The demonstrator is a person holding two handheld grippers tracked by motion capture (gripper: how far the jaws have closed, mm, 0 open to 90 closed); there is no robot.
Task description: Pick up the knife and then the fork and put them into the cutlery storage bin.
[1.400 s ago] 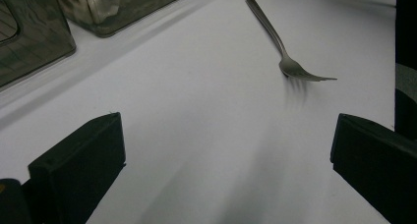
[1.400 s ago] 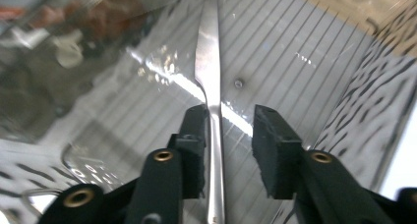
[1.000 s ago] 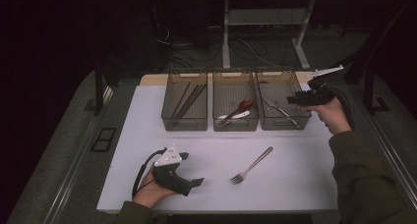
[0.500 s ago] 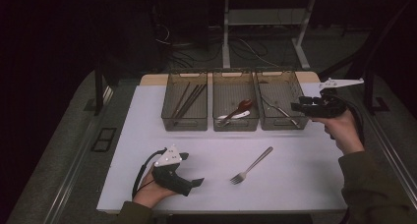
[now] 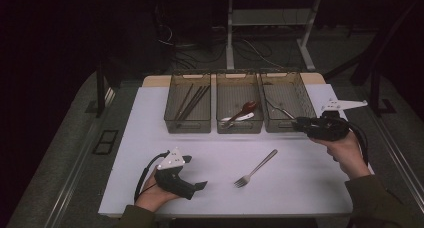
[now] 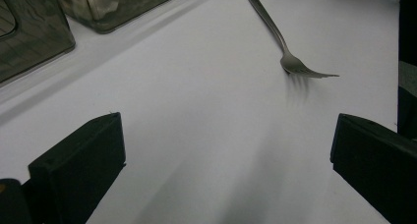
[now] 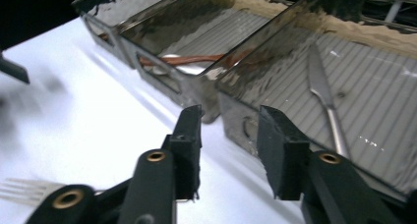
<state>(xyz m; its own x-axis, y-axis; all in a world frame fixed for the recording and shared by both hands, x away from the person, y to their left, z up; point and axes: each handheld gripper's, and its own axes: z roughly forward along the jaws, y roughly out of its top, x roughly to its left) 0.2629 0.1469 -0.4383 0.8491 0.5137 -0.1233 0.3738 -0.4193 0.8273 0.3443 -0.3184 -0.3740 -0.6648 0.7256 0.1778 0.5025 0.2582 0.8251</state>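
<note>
since the earlier frames the right gripper (image 5: 296, 123) has drawn back from above the right-hand bin (image 5: 283, 102) toward the person, and now hangs just in front of that bin's near wall, low over the white mat (image 5: 150, 118). its jaws have just been closing and stand partly apart with nothing between them, as the right gripper view shows: the two black fingers (image 7: 189, 135) frame only bare mat and the bin's corner. a knife (image 7: 324, 98) lies inside that bin, so a piece of cutlery looks already sorted and the hand seems free for the next one. that next one is likely the fork (image 5: 256, 168), which lies alone on the mat between the two hands, tines toward the person, handle angled up toward the bins, untouched. the left gripper (image 5: 197, 187) rests on the mat at the near left, jaws wide apart and empty, pointing at the fork (image 6: 285, 42) but well short of it. the middle bin (image 5: 239, 100) holds spoons and the left bin (image 5: 188, 102) chopsticks, so the fork probably goes with the knife.
</note>
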